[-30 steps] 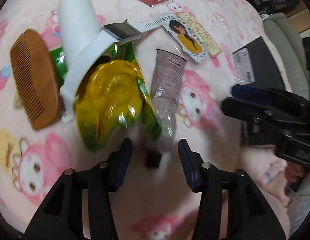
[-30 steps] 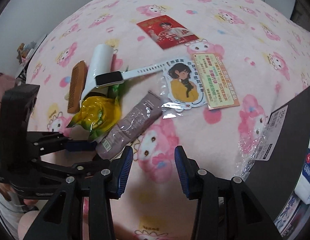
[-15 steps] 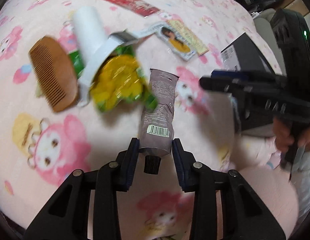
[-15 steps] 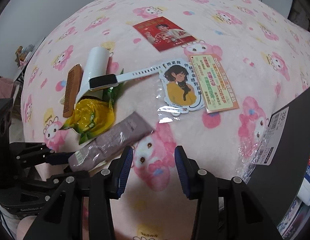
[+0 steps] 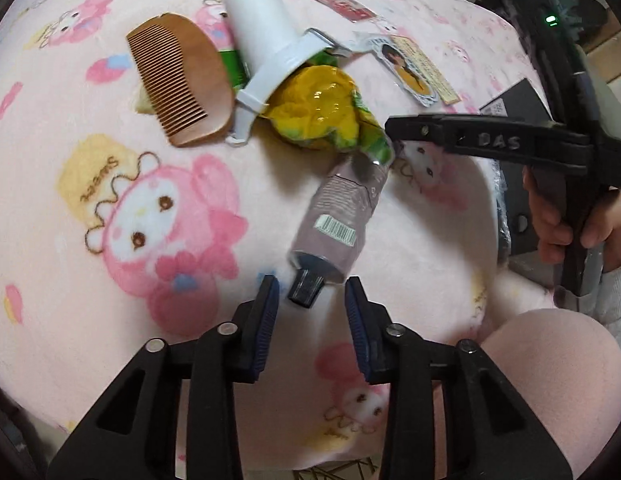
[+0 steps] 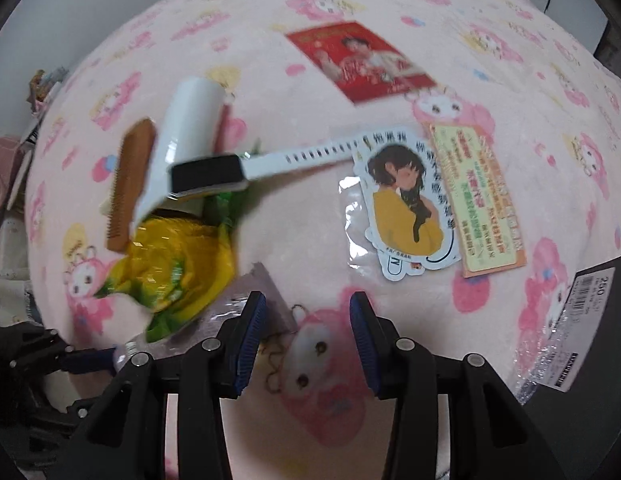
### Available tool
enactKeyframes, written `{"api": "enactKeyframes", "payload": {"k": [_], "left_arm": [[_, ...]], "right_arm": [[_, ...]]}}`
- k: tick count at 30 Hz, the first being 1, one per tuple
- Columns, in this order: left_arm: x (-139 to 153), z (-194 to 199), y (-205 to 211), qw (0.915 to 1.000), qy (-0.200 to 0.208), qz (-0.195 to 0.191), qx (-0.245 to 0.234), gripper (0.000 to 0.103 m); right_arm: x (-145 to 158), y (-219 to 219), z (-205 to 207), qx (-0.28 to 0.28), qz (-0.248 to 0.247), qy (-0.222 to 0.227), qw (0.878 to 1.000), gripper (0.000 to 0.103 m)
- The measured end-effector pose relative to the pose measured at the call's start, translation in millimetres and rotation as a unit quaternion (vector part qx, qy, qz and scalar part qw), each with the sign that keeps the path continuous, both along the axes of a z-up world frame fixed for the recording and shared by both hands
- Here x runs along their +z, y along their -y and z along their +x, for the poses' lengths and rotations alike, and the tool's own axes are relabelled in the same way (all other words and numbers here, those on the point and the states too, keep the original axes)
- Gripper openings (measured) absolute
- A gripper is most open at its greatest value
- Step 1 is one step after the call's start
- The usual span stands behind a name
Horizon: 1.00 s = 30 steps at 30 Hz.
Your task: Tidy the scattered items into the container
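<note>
A mauve cream tube [image 5: 342, 220] lies on the pink blanket with its black cap [image 5: 306, 290] just ahead of my open left gripper [image 5: 312, 304], whose pads do not touch it. Its far end tucks under a yellow-green snack bag [image 5: 318, 116]. Behind lie a wooden comb [image 5: 182, 80], a white bottle [image 5: 258, 28] and a white smartwatch [image 6: 214, 174]. My right gripper [image 6: 306, 320] is open and empty above the blanket, with the tube [image 6: 266, 296] at its left finger. It also shows in the left wrist view [image 5: 394, 128]. A black box [image 6: 598, 332] sits at the right.
A girl sticker [image 6: 406, 204], a yellow-orange card [image 6: 478, 200] and a red card [image 6: 362, 60] lie on the blanket [image 6: 310, 240] beyond the right gripper. Clutter sits off the bed's left edge [image 6: 14, 184].
The left gripper, shut on the tube half a second ago, has opened and the tube lies free, tilted right. The right gripper moved forward and lower toward the items.
</note>
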<state>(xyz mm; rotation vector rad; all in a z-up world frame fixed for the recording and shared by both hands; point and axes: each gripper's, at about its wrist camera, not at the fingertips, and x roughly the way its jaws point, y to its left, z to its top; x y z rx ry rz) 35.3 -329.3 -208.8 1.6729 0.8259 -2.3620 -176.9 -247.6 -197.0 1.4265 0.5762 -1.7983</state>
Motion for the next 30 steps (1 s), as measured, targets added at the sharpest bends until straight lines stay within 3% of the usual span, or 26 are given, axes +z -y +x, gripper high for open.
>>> {"api": "enactKeyframes", "payload": {"k": [3,7,10,15,17,20,22,27,30], "left_arm": [[3,3,8,0.9999,-0.004,-0.004,0.014,0.030],[6,6,19,0.9994,-0.009,-0.008,0.033,0.031],[9,9,27,0.9988,-0.012,-0.012,0.047,0.031],[10,15,39,0.9974,-0.021,-0.006,0.068,0.031],[7,16,40,0.9968,-0.024,-0.004,0.076,0.031],[4,14,44,0.9951,-0.026,0.002,0.095,0.031],[2,9,45,0.9946,-0.026,0.001,0.101,0.031],[10,1,54,0.9946,-0.019,-0.023,0.100,0.028],[10,9,55,0.9947,-0.018,0.013,0.101,0.029]], "right_arm": [[-4,0,0,-0.001,-0.006,0.002,1.000,0.039],[2,0,17,0.044,-0.036,0.057,0.997,0.039],[14,0,27,0.058,-0.034,0.019,0.998,0.039],[18,-4,2,0.001,-0.034,-0.003,0.999,0.039],[9,-4,-7,-0.010,-0.026,0.021,0.999,0.040],[-9,-3,-13,-0.005,-0.040,0.110,0.993,0.053],[-10,-4,-12,-0.002,-0.055,0.140,0.989,0.054],[7,-3,12,0.045,-0.052,0.116,0.991,0.056],[19,-5,18,0.059,-0.056,0.103,0.991,0.055]]}}
